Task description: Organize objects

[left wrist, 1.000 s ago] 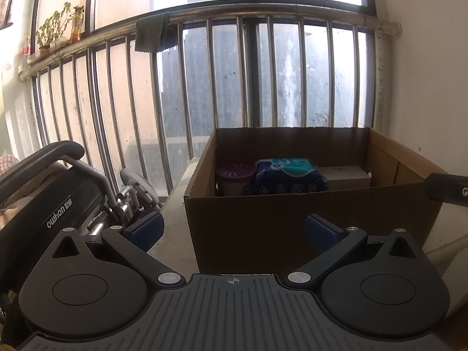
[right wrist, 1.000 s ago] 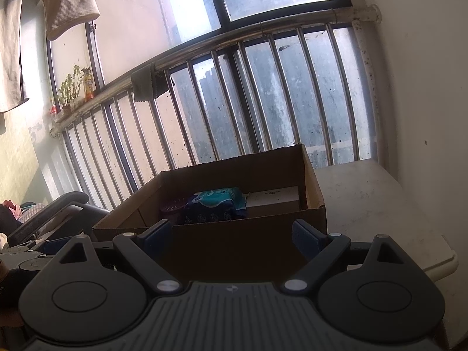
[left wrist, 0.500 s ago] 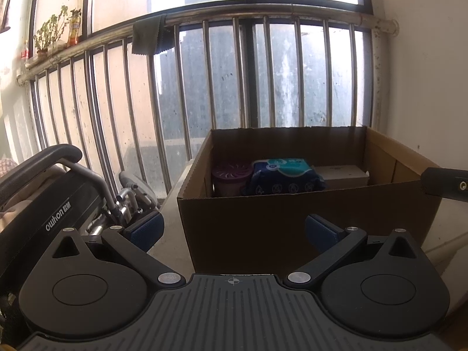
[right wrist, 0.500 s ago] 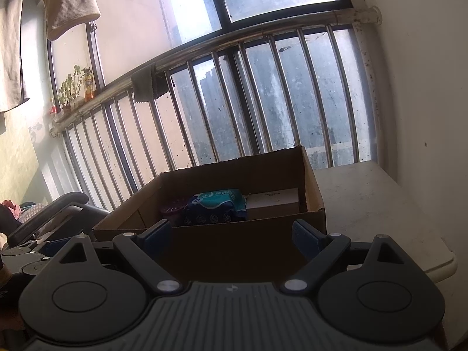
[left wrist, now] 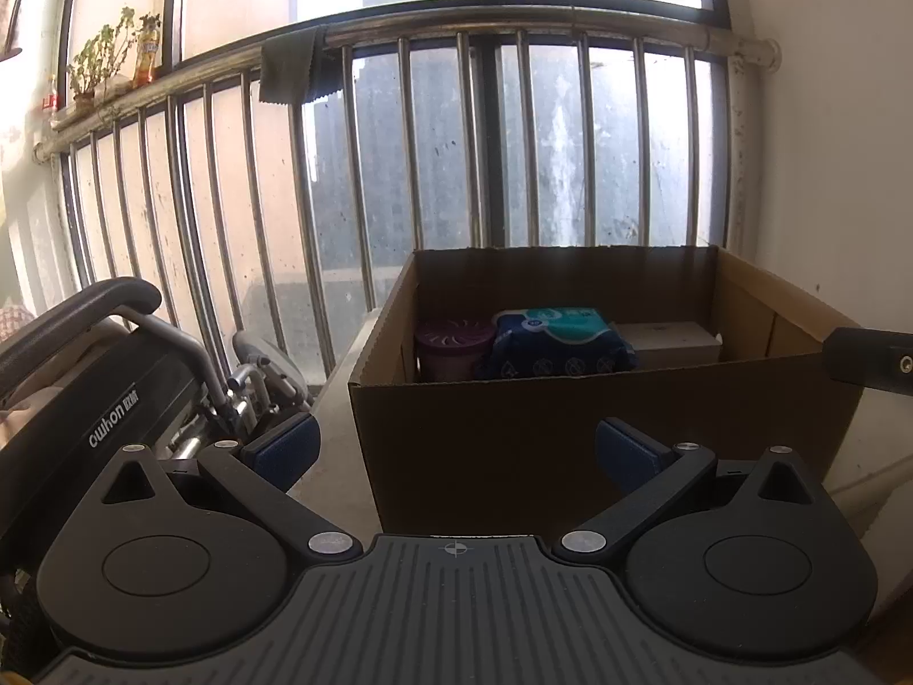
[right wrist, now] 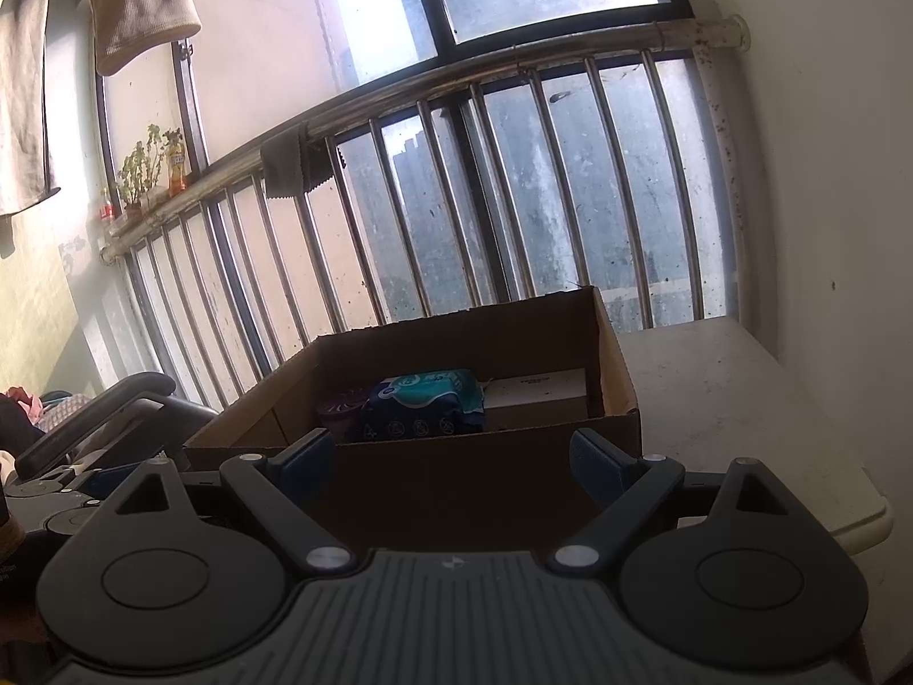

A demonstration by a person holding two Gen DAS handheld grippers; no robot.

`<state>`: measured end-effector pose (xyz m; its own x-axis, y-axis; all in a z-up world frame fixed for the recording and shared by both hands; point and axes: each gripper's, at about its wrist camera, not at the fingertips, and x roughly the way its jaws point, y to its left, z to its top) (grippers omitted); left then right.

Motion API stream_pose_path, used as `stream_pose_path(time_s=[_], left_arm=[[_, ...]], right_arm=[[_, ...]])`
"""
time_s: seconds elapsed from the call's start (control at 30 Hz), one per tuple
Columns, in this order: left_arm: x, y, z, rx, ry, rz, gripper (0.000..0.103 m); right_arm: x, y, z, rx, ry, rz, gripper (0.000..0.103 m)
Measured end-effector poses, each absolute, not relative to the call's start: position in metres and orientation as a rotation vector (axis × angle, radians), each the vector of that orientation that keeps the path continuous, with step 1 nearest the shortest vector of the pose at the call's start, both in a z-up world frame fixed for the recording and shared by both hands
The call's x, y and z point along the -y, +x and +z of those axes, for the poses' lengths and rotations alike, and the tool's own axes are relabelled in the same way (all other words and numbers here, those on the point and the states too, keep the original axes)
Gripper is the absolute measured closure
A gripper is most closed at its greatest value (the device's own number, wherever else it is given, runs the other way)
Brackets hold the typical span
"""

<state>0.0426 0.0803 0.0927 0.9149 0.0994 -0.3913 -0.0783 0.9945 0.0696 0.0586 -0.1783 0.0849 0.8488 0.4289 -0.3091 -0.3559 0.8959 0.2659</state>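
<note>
Both the left gripper (left wrist: 456,448) and right gripper (right wrist: 451,459) are hovering wide and empty before the cardboard box (left wrist: 570,434) — a purple tub (left wrist: 453,345), blue packet (left wrist: 562,342) and white carton (left wrist: 670,339) are sitting inside

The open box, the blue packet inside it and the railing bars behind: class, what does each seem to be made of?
Box: corrugated cardboard, matte brown, judging by its thin raw edges and folded corners.
Blue packet: probably soft plastic film, slightly glossy, printed and creased.
Railing bars: metal, likely steel tube, with a dull sheen, spotted and stained.
</note>
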Motion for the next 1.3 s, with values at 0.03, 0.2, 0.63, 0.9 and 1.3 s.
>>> stream_pose_path(time_s=[0.03,0.2,0.63,0.9,1.3], left_arm=[[-0.0802,0.0428,0.0926,-0.406,0.054,0.092,0.000],[-0.0801,0.0434,0.0926,-0.409,0.053,0.093,0.000],[-0.0797,0.0424,0.0913,-0.409,0.056,0.095,0.000],[-0.0822,0.0443,0.0904,-0.415,0.053,0.099,0.000],[-0.0839,0.0435,0.0914,-0.411,0.050,0.100,0.000]], right_arm=[[0.1781,0.0586,0.0846,-0.372,0.201,0.417,0.011],[0.1784,0.0595,0.0843,-0.375,0.203,0.417,0.011],[0.1800,0.0593,0.0840,-0.379,0.205,0.415,0.011],[0.1780,0.0628,0.0827,-0.384,0.201,0.410,0.010],[0.1755,0.0619,0.0824,-0.383,0.196,0.414,0.010]])
